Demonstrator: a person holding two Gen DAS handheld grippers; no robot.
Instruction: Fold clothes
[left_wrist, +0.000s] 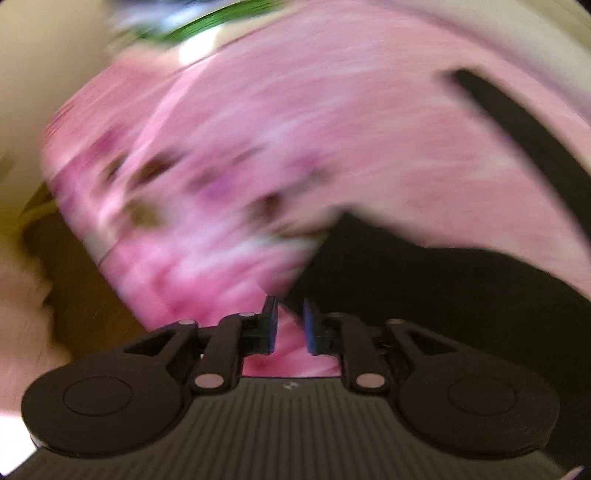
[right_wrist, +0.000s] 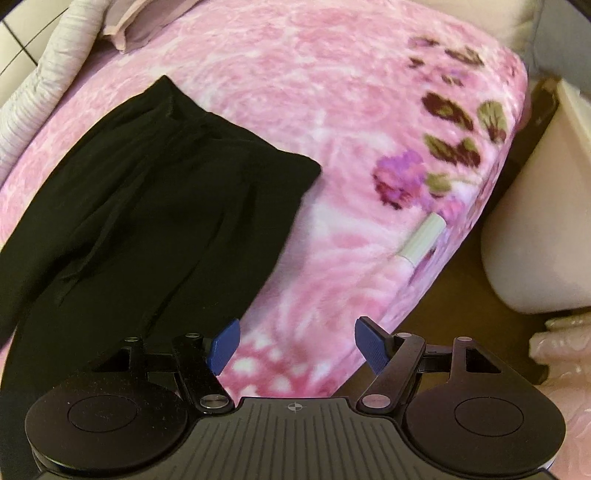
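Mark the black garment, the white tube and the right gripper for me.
black garment (right_wrist: 155, 192), right wrist view, middle of the dark fabric lying on the pink blanket.
white tube (right_wrist: 424, 236), right wrist view, middle of its pale barrel.
right gripper (right_wrist: 297, 343), right wrist view, midway between its blue fingertips, jaws open.

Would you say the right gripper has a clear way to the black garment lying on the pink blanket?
Probably yes. The right gripper stands open above the pink blanket, and the black garment lies flat just to its left, with nothing between them.
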